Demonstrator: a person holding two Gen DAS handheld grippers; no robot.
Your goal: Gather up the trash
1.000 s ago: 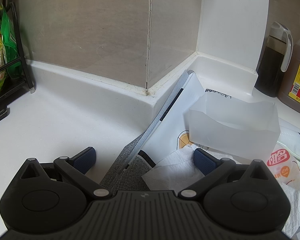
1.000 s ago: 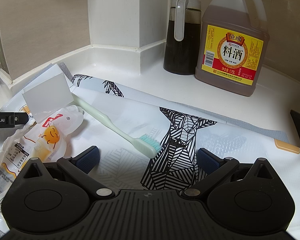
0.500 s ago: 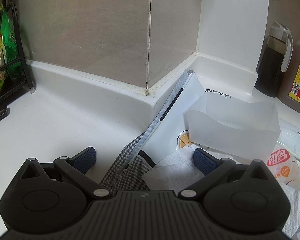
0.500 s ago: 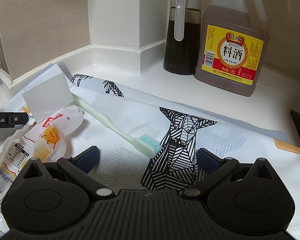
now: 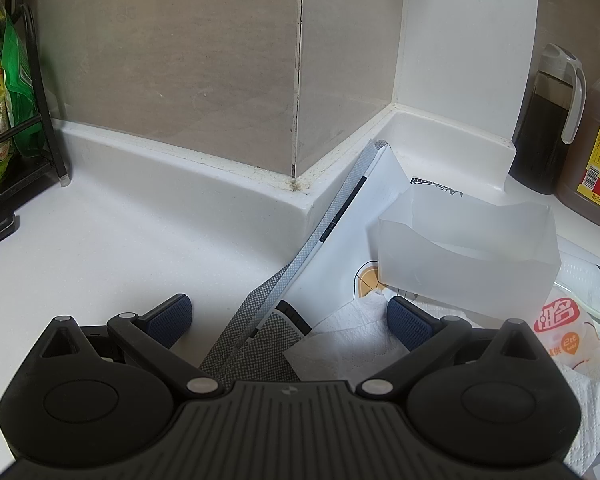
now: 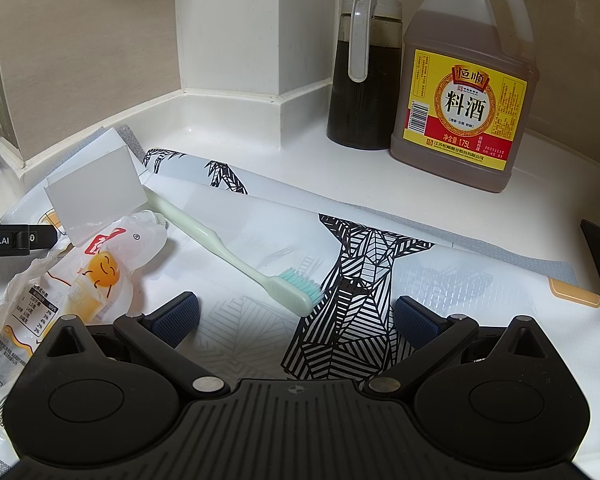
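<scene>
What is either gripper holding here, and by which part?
Nothing. The left gripper and right gripper are both open, with nothing between their fingers.

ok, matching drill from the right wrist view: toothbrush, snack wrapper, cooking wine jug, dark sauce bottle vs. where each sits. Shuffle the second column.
Things:
1. toothbrush
2. snack wrapper
3. cooking wine jug
4. dark sauce bottle

Places:
A. upright at the back, right of the white pillar, left of its neighbour
B. crumpled at far left on the patterned mat
C. lying diagonally on the mat, bristles nearest the gripper
D. upright at the back, furthest right

Pairs: 1-C, 2-B, 3-D, 4-A
</scene>
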